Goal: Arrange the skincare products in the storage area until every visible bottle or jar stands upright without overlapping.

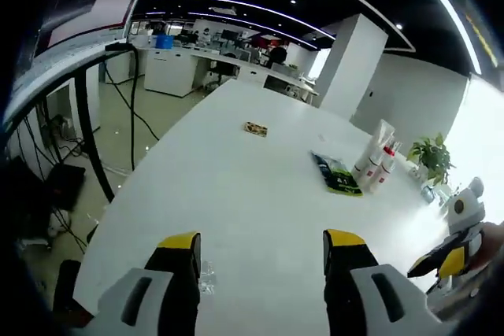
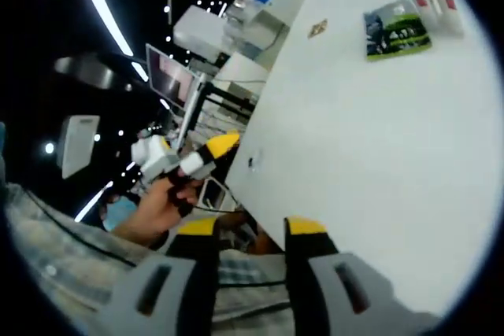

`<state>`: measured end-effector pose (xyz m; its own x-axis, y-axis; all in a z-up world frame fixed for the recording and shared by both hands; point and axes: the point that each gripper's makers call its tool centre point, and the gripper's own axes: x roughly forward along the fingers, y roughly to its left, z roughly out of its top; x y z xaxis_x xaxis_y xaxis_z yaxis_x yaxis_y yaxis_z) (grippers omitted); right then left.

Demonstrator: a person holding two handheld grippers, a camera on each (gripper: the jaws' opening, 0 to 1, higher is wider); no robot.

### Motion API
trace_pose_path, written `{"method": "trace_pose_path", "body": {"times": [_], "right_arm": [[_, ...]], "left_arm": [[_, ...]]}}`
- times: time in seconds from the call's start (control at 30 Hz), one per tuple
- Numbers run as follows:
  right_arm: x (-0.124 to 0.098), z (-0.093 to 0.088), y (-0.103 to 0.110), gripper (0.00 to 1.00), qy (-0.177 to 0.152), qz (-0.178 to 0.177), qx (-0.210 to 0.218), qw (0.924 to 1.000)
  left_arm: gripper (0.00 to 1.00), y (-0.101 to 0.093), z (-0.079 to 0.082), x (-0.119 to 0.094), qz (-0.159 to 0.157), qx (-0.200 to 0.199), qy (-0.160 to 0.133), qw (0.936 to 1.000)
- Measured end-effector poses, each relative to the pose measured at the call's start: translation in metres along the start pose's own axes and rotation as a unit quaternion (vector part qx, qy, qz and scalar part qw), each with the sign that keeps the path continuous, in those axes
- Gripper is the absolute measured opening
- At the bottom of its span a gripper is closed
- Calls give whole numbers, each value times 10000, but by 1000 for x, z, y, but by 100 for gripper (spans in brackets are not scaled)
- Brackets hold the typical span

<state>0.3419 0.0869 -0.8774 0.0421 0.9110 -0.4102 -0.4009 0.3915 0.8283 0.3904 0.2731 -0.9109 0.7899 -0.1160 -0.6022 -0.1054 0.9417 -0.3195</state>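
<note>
Left gripper view level along white table, right gripper view rolled at its edge, both sharing green packet.

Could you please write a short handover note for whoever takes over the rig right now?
Left tongs: open, empty, over the near table edge.
Right tongs: open, empty, at the table edge.
White tubes stand together at the far side, beside a green packet; a small item lies further off.
Done: nothing gripped yet.
Left: reach the products and stand them upright, apart.
</note>
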Motion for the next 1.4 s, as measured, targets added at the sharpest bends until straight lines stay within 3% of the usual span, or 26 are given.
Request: {"method": "trace_pose_path", "body": {"times": [0.13, 0.37, 0.67, 0.93, 1.17, 1.2, 1.4], "right_arm": [[-1, 0, -1, 31, 10, -22, -2, 10000], [-6, -3, -6, 31, -6, -128, 28, 9999], [-11, -3, -8, 31, -89, -221, 87, 9997], [-17, 3, -11, 31, -169, -280, 126, 9994], [-21, 9, -14, 31, -263, -293, 122, 9992], [-22, 9, -15, 31, -281, -305, 122, 9991], [-25, 7, -18, 31, -303, -330, 116, 9989]], "left_arm": [[65, 21, -16, -1, 402, 247, 239, 9986], [63, 35, -34, -2, 664, 256, 374, 9968], [59, 50, -43, 3, 944, 395, 487, 9936], [55, 50, -50, 14, 915, 461, 686, 9924], [48, 56, -53, 13, 1099, 1003, 876, 9850], [45, 54, -56, 14, 1038, 819, 859, 9875], [43, 59, -56, 20, 990, 922, 816, 9874]]}}
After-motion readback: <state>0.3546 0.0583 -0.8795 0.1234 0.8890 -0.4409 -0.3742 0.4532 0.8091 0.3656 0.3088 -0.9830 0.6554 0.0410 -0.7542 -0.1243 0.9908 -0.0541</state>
